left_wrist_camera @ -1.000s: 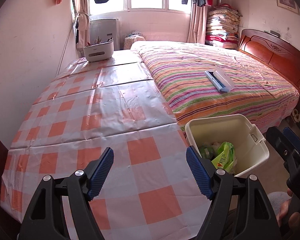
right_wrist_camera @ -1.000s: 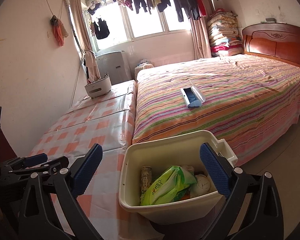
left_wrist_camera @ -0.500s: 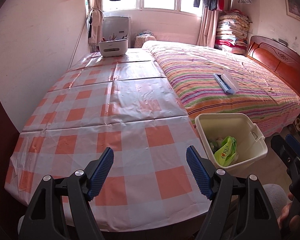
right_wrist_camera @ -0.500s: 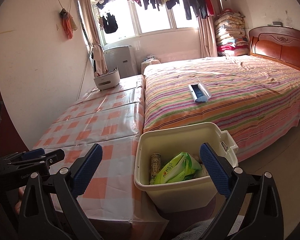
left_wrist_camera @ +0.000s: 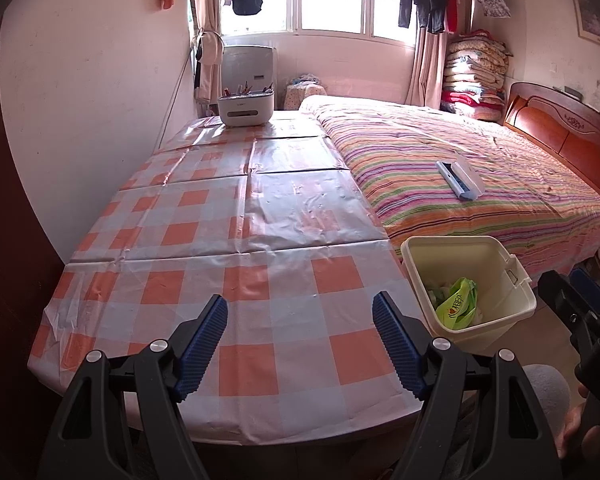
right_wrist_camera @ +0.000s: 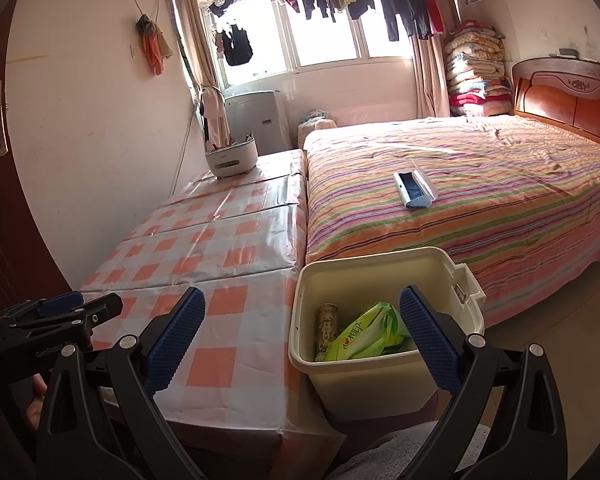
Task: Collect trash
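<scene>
A cream plastic bin (left_wrist_camera: 512,304) (right_wrist_camera: 364,372) stands on the floor between the table's near right corner and the bed. Inside it lie a green wrapper (left_wrist_camera: 456,306) (right_wrist_camera: 364,336), a small can (right_wrist_camera: 327,330) and some pale scraps. My left gripper (left_wrist_camera: 300,336) hovers open over the near edge of the orange-checked table (left_wrist_camera: 236,240), with nothing between its blue pads. My right gripper (right_wrist_camera: 302,336) is open too, held just in front of the bin, its pads either side of the bin's near wall and empty.
A white caddy with pens (left_wrist_camera: 246,108) (right_wrist_camera: 231,156) sits at the table's far end. On the striped bed (left_wrist_camera: 480,184) lies a blue and white lint brush (left_wrist_camera: 458,178) (right_wrist_camera: 414,189). A wooden headboard (right_wrist_camera: 572,100) and stacked quilts (right_wrist_camera: 476,72) are at the right.
Both grippers have pulled back and risen, so the table's near edge and more of the bin's outside show. Both stayed open and empty.
</scene>
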Demonstrator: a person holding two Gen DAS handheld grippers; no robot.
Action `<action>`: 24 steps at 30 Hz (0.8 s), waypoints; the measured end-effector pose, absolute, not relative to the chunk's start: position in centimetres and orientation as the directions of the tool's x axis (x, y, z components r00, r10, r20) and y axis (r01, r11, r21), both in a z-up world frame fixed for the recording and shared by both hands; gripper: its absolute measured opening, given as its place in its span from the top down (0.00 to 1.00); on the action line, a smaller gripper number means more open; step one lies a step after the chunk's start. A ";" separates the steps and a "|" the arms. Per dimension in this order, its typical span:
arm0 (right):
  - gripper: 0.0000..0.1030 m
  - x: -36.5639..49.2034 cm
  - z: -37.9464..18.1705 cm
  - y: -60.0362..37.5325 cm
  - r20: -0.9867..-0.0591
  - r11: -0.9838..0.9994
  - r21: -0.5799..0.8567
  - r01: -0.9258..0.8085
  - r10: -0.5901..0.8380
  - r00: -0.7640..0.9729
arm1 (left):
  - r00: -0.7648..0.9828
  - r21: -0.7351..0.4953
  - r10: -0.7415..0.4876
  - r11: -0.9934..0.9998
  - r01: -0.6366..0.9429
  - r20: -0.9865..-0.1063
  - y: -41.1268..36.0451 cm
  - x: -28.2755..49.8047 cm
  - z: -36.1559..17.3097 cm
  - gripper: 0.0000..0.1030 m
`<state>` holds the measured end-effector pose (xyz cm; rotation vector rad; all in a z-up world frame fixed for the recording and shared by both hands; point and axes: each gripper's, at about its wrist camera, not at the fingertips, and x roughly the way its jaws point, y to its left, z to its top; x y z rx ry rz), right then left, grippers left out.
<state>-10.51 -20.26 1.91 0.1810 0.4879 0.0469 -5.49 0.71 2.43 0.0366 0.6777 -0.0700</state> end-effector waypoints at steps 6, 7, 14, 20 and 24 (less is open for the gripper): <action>0.07 -9.7 2.5 -20.0 -0.467 0.984 0.177 0.022 0.064 0.882 | 0.790 0.018 -0.053 0.997 0.081 -0.611 0.9 -4.4 3.1 0.29; 0.07 -9.5 2.7 -20.0 -0.468 0.984 0.177 0.025 0.062 0.882 | 0.787 0.018 -0.056 0.996 0.085 -0.615 0.9 -4.1 3.1 0.29; 0.07 -7.7 2.7 -20.7 -0.477 0.982 0.185 0.041 0.053 0.877 | 0.764 0.020 -0.066 0.995 0.102 -0.642 0.4 -2.1 2.7 0.29; 0.07 -5.7 1.9 -21.2 -0.496 0.979 0.198 0.046 0.060 0.866 | 0.738 0.029 -0.066 0.993 0.115 -0.672 -0.4 -0.4 1.9 0.29; 0.07 -4.7 1.3 -21.7 -0.510 0.975 0.213 0.054 0.064 0.858 | 0.727 0.045 -0.067 0.990 0.134 -0.683 -1.3 0.6 1.5 0.29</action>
